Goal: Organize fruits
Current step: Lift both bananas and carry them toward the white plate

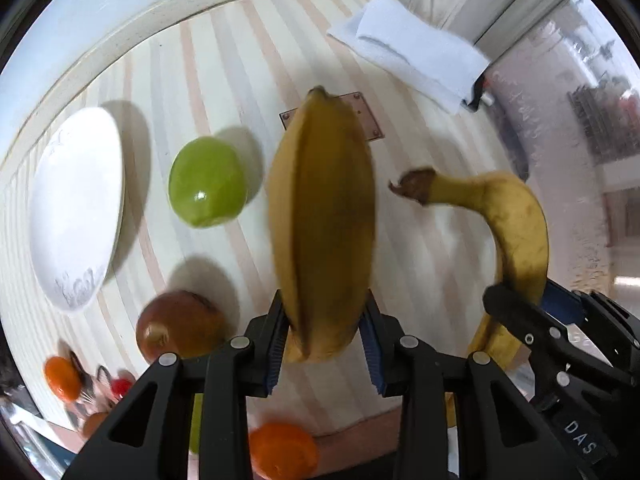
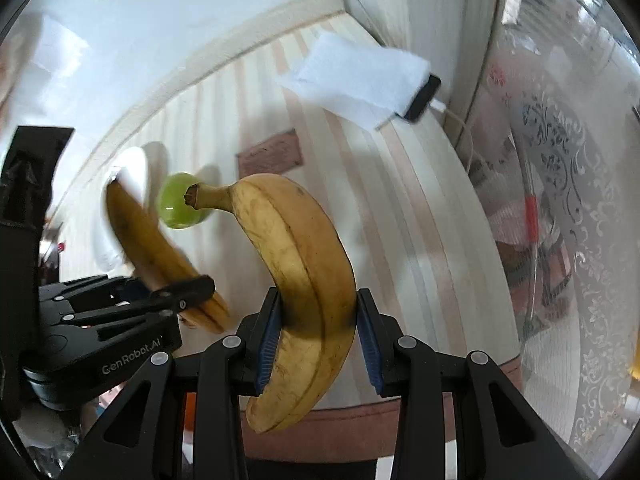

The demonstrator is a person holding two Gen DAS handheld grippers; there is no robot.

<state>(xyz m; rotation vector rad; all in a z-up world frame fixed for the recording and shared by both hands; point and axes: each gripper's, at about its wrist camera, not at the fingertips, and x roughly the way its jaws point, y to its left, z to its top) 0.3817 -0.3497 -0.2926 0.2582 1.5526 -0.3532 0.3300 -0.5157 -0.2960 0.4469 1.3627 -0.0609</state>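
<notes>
Striped pale wood table [image 1: 224,60] lying under everything, white wall behind. Glossy white oval plate [image 1: 76,208] sitting left of green apple [image 1: 207,181]. Left gripper [image 1: 325,334] pinching smooth yellow banana [image 1: 322,216], hanging right of apple. Right gripper [image 2: 318,336] pinching curved speckled banana [image 2: 304,276] further right. Folded white cloth [image 1: 408,48] lying beyond apple; red apple [image 1: 180,324], orange [image 1: 284,452] lying nearer camera.

The left gripper [image 1: 326,336] clamps a banana [image 1: 322,220] above the striped table [image 1: 224,60]; at right, the right gripper [image 1: 520,304] grips a second banana [image 1: 516,232]. Below lie a white plate [image 1: 76,208], green apple [image 1: 207,182], red apple [image 1: 180,324] and two oranges [image 1: 282,454].
</notes>
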